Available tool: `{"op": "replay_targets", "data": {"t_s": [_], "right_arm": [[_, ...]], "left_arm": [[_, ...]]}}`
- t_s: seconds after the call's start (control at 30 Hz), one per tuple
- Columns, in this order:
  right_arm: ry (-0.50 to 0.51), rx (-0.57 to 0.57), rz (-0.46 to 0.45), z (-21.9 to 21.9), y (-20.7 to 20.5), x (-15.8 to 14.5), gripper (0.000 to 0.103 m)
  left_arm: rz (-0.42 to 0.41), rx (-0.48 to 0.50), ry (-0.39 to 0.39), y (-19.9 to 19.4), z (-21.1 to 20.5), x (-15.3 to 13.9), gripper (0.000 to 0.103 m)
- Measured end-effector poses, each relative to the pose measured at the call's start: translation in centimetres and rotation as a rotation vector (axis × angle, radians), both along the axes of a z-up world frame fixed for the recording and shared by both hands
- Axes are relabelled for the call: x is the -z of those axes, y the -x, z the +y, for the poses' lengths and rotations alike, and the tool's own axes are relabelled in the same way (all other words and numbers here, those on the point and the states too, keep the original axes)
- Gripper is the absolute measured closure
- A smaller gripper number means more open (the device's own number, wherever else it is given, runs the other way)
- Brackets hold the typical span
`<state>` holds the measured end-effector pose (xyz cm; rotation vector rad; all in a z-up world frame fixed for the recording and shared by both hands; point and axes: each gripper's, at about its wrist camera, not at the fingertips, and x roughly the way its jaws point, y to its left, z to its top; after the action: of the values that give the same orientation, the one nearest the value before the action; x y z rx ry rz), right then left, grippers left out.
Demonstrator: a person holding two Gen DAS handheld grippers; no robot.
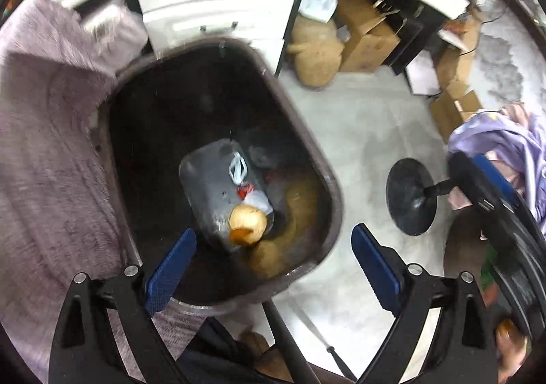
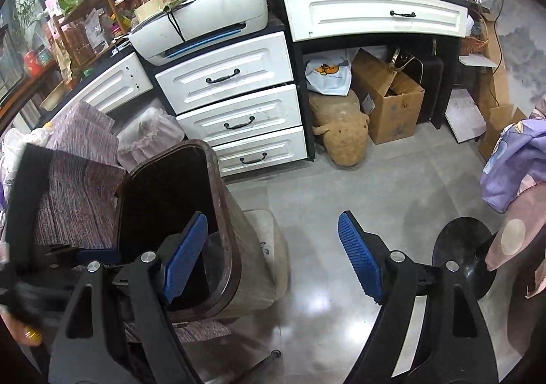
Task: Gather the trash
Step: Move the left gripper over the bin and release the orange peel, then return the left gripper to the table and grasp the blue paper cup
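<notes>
A dark brown trash bin (image 1: 327, 179) stands on the floor; I look down into it in the left wrist view. At its bottom lie a round tan piece of trash (image 1: 247, 222), a knotted white plastic bag (image 1: 239, 169) and some red scraps. My left gripper (image 1: 273, 264) is open and empty, above the bin's near rim. In the right wrist view the bin (image 2: 235, 247) is at lower left. My right gripper (image 2: 273, 257) is open and empty, its left finger (image 2: 184, 254) over the bin's rim and its right finger over the floor.
A purple-grey cloth (image 1: 44, 145) covers furniture left of the bin. White drawers (image 2: 239, 111) stand behind it, with a printer (image 2: 204, 25) on top. Cardboard boxes (image 2: 389, 100) and a tan stuffed toy (image 2: 341, 134) sit under the desk. A black stool base (image 1: 409, 196) is to the right.
</notes>
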<state>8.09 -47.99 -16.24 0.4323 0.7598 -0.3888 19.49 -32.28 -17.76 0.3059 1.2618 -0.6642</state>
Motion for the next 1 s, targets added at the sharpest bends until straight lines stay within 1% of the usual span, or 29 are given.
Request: {"op": "replay_targets", "data": {"t_s": [0.03,0.13,0.23,0.37,0.47,0.57,0.7,0.83,1.0], "right_arm": [[0.004,0.000,-0.004,0.1,0.0,-0.2,0.024],[0.013,0.002,-0.015,0.4,-0.2,-0.9,0.024],[0.017,-0.007,-0.029,1.0,-0.5,-1.7,0.024],[0.036,-0.038,-0.050,2.4,-1.1,-2.9,0.018],[0.046,-0.082,-0.065,3.9,-1.9,-3.9,0.018],[0.061,-0.145,-0.080,6.1,-3.0,-5.1,0.018],[0.087,-0.248,-0.108,9.9,-4.7,-6.7,0.017],[0.117,-0.365,-0.136,14.1,-6.4,-8.4,0.017],[0.143,-0.505,-0.163,19.4,-8.3,-10.0,0.016]], "left_arm": [[-0.033,0.006,0.019,0.7,0.4,-1.1,0.012],[-0.089,0.012,0.076,2.0,1.6,-3.8,0.011],[-0.157,0.003,0.111,3.1,3.0,-6.0,0.011],[-0.250,-0.025,0.160,4.1,5.3,-8.9,0.011],[-0.308,-0.052,0.180,4.6,7.0,-10.4,0.008],[-0.341,-0.076,0.192,4.8,9.0,-11.7,0.007],[-0.373,-0.121,0.183,5.1,12.0,-12.9,0.006],[-0.401,-0.201,0.164,4.7,16.0,-13.4,0.006],[-0.432,-0.310,0.103,3.8,21.4,-13.4,0.006]]}}
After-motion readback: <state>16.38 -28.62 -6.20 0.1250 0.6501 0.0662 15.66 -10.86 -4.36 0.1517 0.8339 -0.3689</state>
